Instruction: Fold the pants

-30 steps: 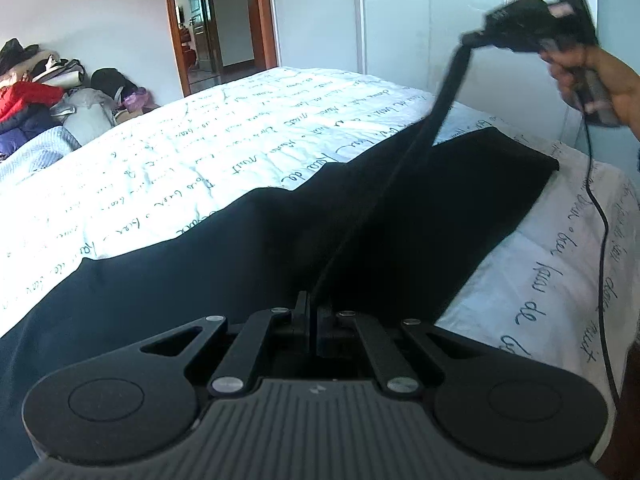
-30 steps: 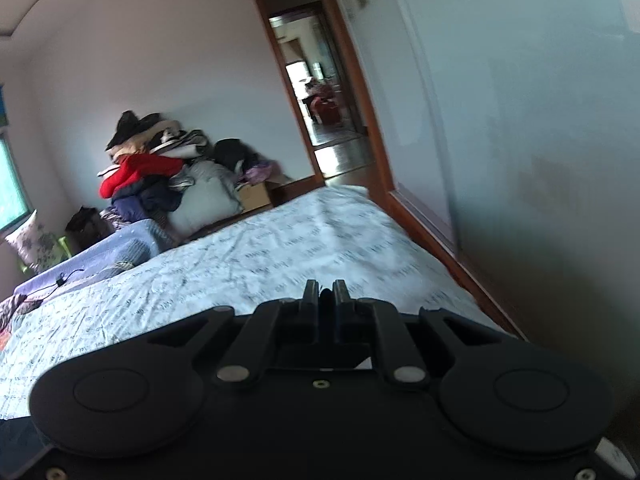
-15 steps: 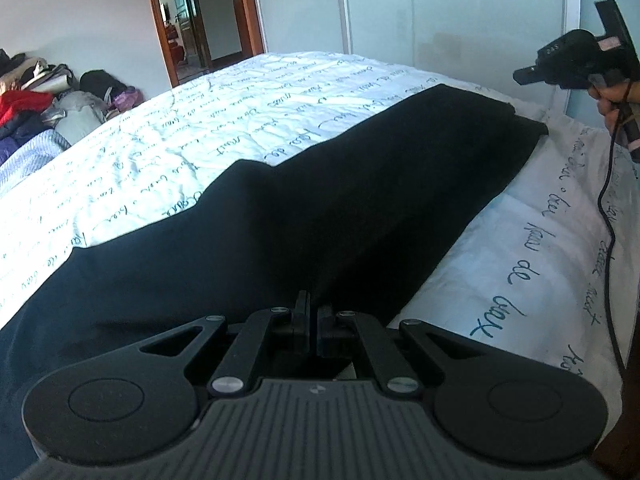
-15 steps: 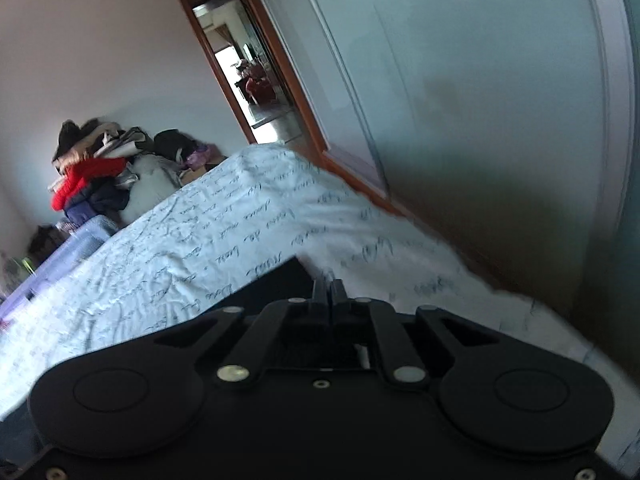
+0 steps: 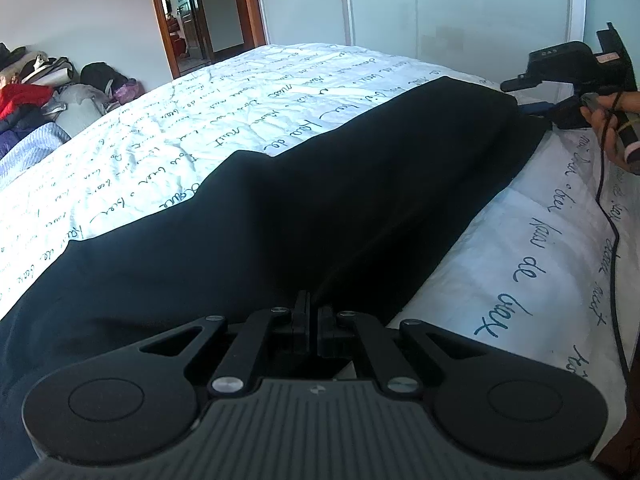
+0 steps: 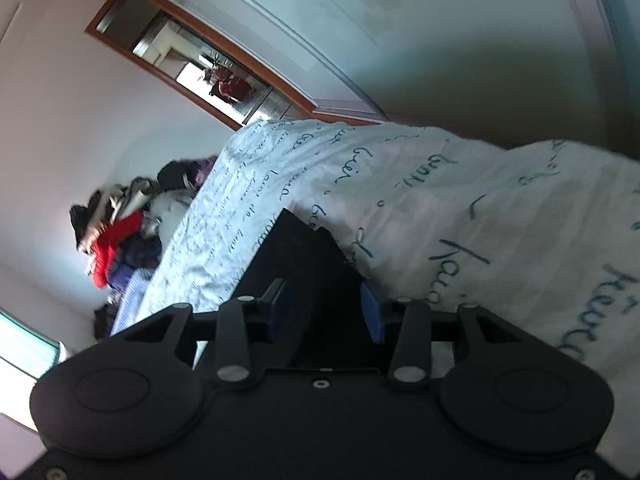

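Black pants (image 5: 320, 200) lie stretched along the bed, folded lengthwise, from the near left to the far right. My left gripper (image 5: 313, 314) is shut on the pants' near edge. My right gripper (image 5: 536, 108) shows at the far right of the left wrist view, at the pants' far end. In the right wrist view it (image 6: 324, 308) is open and rolled sideways, its blue-padded fingers (image 6: 370, 312) on either side of the pants' end (image 6: 304, 264).
The bed has a white sheet (image 5: 240, 120) with dark script. A pile of clothes (image 5: 32, 96) sits beyond the bed at the left. A doorway (image 5: 192, 24) and pale sliding doors (image 5: 420, 12) stand behind. A black cable (image 5: 608, 216) hangs at the right bed edge.
The right gripper came down from high above the bed, laid the raised pant leg flat, rolled sideways and opened at the pants' far end. The left gripper stayed shut on the cloth.
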